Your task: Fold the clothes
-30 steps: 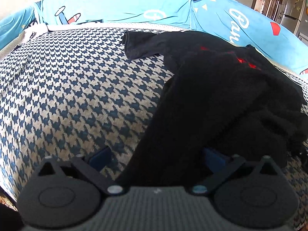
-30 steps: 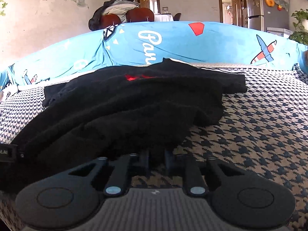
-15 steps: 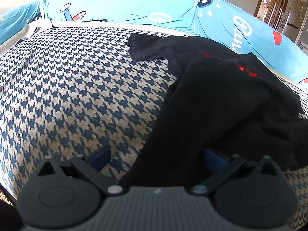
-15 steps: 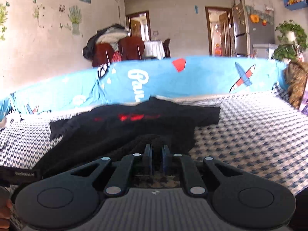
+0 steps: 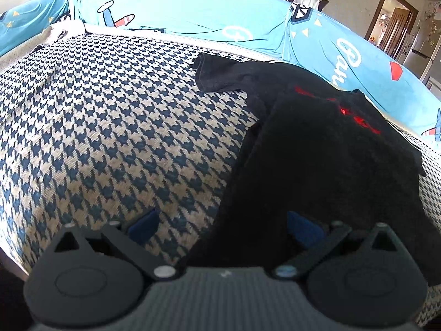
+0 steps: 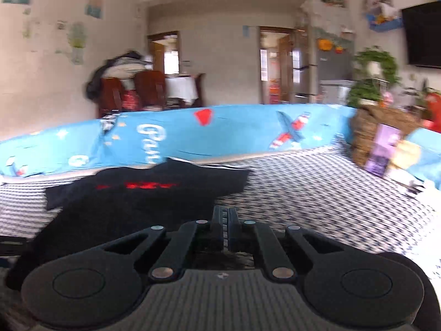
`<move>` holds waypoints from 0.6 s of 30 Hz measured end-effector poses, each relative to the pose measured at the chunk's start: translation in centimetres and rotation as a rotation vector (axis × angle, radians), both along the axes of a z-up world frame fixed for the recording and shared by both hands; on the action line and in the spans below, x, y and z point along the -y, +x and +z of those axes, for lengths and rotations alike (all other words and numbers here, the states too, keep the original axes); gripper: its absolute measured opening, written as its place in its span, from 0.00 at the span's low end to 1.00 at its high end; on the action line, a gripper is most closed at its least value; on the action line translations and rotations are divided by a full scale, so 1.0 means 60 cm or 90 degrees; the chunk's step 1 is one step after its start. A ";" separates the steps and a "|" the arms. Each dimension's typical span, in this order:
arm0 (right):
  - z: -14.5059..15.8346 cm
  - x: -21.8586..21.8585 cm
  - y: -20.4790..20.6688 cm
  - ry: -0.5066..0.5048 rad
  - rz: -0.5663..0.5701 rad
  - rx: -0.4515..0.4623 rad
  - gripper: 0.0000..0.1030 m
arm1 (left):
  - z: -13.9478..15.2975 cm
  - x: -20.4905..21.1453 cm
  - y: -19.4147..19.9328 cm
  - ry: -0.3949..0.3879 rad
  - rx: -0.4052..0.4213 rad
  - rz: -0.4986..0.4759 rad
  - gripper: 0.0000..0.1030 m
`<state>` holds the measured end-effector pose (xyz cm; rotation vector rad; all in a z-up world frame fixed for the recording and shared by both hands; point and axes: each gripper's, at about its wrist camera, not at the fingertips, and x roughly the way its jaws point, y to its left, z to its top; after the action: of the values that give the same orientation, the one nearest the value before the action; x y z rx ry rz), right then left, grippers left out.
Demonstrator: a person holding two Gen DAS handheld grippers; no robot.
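A black shirt (image 5: 317,149) is spread on the checked bed cover (image 5: 110,127), right of centre. Its near hem is draped between the wide-apart left gripper (image 5: 223,223); the right gripper (image 6: 225,224) is pinched shut, whether on cloth cannot be told.

**Garment status: black T-shirt**

The black T-shirt (image 5: 317,149) has a red print across the chest. It lies rumpled, lower portion bunched toward the cameras, on the houndstooth-covered sofa seat (image 5: 110,127). One short sleeve (image 5: 217,74) extends flat toward the blue backrest cover (image 5: 193,13).
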<state>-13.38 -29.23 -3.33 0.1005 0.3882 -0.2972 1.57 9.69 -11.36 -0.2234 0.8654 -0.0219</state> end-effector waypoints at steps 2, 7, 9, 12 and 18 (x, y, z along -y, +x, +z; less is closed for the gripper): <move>-0.003 0.015 -0.004 0.015 -0.007 -0.011 0.06 | 0.000 0.002 -0.004 -0.001 0.000 -0.005 1.00; -0.019 0.033 0.002 0.073 0.022 -0.034 0.06 | -0.002 0.015 -0.010 0.005 0.001 -0.020 1.00; -0.029 0.036 0.007 0.089 0.034 -0.046 0.08 | -0.003 0.020 -0.011 0.010 0.001 -0.026 1.00; -0.045 0.039 0.018 0.095 0.043 -0.063 0.14 | -0.005 0.028 -0.010 0.016 -0.002 -0.032 1.00; -0.061 0.041 0.049 0.107 0.065 -0.088 0.15 | -0.009 0.043 -0.008 0.028 -0.004 -0.046 1.00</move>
<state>-10.43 -31.67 -6.99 0.2246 0.5542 -0.1707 1.06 7.14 -11.92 -0.1510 0.8783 -0.0698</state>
